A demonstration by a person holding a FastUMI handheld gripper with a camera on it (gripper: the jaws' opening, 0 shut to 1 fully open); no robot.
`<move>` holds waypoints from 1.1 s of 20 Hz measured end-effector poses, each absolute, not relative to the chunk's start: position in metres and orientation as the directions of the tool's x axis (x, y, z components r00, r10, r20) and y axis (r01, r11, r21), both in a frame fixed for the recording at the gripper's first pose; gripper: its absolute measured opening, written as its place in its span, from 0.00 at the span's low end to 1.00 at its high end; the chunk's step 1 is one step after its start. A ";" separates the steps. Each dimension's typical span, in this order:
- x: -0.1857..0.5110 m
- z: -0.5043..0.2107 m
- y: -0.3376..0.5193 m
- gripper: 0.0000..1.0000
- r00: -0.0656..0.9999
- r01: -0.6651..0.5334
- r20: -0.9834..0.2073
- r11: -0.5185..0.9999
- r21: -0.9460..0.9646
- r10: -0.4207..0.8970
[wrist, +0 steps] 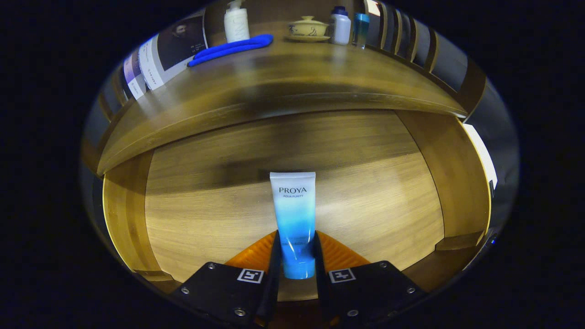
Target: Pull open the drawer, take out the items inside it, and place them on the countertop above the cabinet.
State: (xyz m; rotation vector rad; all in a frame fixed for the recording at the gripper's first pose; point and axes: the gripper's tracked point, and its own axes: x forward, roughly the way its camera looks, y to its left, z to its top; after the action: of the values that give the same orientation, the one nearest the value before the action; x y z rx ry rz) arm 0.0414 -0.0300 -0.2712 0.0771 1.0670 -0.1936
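Note:
A white-to-blue cosmetic tube (294,214) lies in the open wooden drawer (205,205), its cap end toward me. My gripper (296,249) is shut on the tube, with both fingers pressing its lower sides near the cap. The crimped end of the tube points away toward the back of the drawer. Above the drawer runs the wooden countertop (283,77) of the cabinet.
On the countertop lie a blue cloth (231,49), a white pump bottle (236,23), a lidded ceramic bowl (308,28), a white bottle (340,26) and a teal bottle (360,28). A magazine (164,52) leans at its left. Drawer walls rise at both sides.

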 end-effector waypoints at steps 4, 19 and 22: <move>0.026 -0.244 -0.026 0.37 0.535 0.185 -0.832 0.981 -0.054 -0.146; 0.047 -0.127 -0.022 0.37 0.735 0.190 -0.663 0.982 -0.003 -0.144; 0.077 -0.112 -0.022 0.37 0.764 0.144 -0.632 0.989 -0.029 -0.130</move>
State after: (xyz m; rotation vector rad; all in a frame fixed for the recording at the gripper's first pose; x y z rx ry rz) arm 0.0770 -0.0218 -0.1122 0.0215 0.6851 -0.1487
